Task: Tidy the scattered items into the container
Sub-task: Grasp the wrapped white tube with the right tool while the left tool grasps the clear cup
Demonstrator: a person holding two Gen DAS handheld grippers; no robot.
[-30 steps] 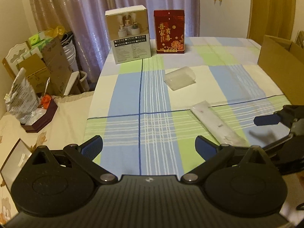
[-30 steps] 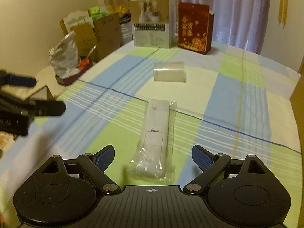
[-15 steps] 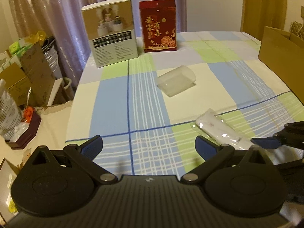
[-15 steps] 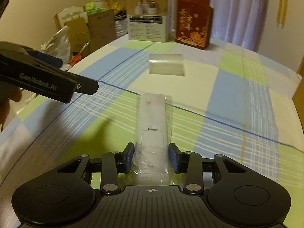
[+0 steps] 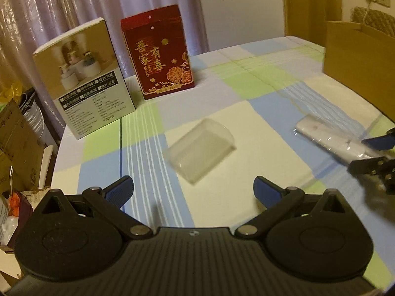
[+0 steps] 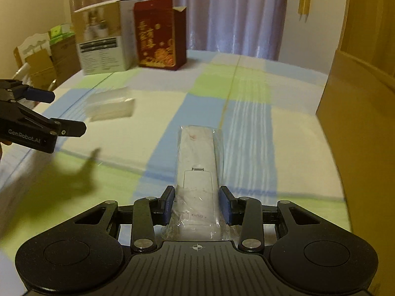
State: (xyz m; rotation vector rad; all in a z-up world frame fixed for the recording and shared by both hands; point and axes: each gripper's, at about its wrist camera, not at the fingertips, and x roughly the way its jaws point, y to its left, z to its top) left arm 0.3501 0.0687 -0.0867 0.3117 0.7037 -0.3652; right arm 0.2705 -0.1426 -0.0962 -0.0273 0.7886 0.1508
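Clamping the bagged white remote [image 6: 197, 185] between our right gripper [image 6: 197, 206] pads, we hold it above the checked tablecloth [image 6: 259, 128] near the cardboard box [image 6: 358, 113]. Our left gripper [image 5: 193, 191] hangs spread wide, facing the clear plastic case [image 5: 201, 150] lying on the cloth.

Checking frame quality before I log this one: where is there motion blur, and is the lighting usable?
Left wrist view: clear plastic box and right gripper smeared, warm dim light. Right wrist view: background boxes blurred, wrapped remote sharp, left gripper casts a soft shadow.
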